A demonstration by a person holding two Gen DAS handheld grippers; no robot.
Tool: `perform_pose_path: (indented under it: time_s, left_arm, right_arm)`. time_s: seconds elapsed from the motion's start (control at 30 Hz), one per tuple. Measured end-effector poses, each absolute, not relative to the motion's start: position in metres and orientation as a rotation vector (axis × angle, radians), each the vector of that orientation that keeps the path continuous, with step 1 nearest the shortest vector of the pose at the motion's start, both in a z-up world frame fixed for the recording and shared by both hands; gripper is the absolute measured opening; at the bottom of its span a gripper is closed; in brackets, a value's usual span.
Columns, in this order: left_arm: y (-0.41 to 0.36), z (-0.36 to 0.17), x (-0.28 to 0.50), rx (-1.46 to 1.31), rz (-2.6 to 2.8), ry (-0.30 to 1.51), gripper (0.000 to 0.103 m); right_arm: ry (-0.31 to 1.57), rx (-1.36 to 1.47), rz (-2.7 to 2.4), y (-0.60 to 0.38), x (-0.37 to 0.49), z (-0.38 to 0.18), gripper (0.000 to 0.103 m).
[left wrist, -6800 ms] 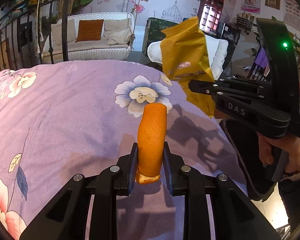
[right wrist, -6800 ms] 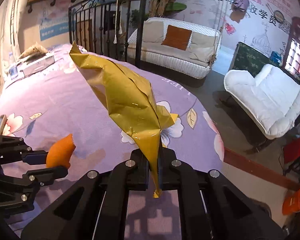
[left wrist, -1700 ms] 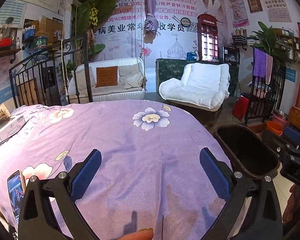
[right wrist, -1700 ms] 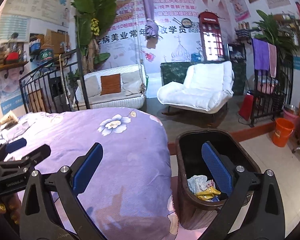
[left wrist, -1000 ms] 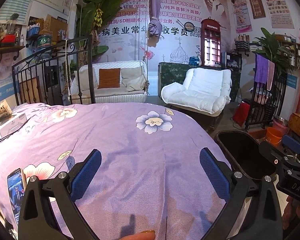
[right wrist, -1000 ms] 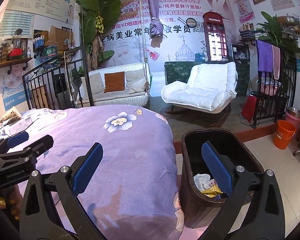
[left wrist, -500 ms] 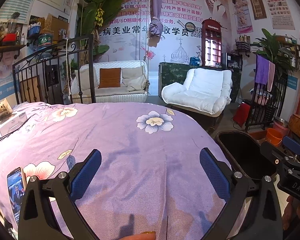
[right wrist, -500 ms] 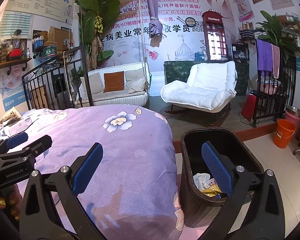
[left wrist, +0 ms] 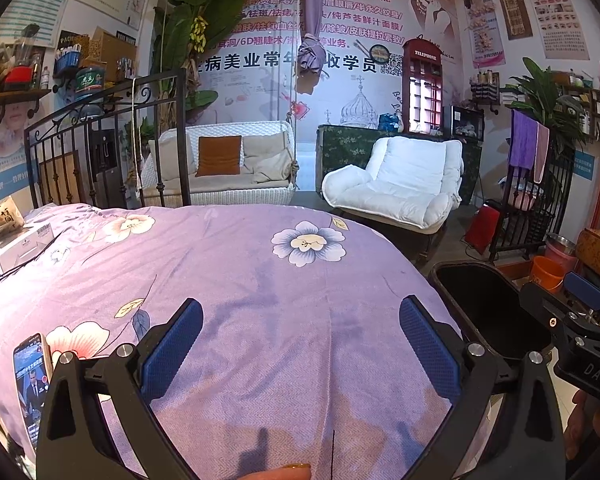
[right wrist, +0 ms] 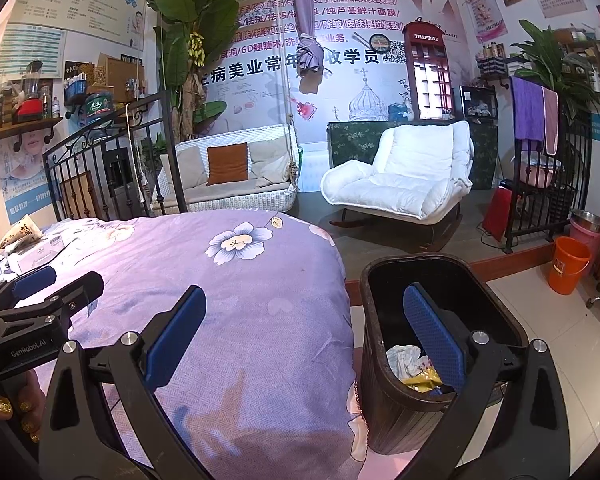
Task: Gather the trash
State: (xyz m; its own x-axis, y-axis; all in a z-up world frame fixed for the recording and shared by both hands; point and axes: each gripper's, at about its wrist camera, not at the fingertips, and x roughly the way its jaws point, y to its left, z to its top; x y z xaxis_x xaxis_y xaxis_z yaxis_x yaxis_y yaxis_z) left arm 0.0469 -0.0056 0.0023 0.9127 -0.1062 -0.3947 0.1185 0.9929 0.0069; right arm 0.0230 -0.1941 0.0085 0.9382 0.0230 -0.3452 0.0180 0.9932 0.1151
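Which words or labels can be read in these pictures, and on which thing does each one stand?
"GenRobot.AI": on the left gripper, seen from the right wrist.
"DAS": on the right gripper, seen from the left wrist.
"TELEPHONE": on the red booth.
"you unlimited" and "美业", "学员": on the wall banner; its smaller lines are only partly legible.
Posters, white box and orange bucket: print too small to read.
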Motion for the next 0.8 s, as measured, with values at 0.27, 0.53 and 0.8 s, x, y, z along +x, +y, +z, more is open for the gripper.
perform_pose_path:
  time_s: [0.27,0.53,0.8]
  left_arm:
    - [-0.0063,0.0025,0.0462,0.031,-0.117,0.407,0.098]
    - [-0.0063,0.0024,0.0466,0.029,-0.118,0.409,0.098]
    - [-0.0063,0.0019,0.0465,0.027,-0.12,0.408,0.098]
  right_arm:
    - [0.354,0.118,0.003,-0.1945,0.023,0.008,0.098]
    - [0.357,0.12,0.003,-0.1954,0.0233,0.0083,0.098]
    - [0.359,0.12,0.003,-0.195,0.0234,0.0084,0.098]
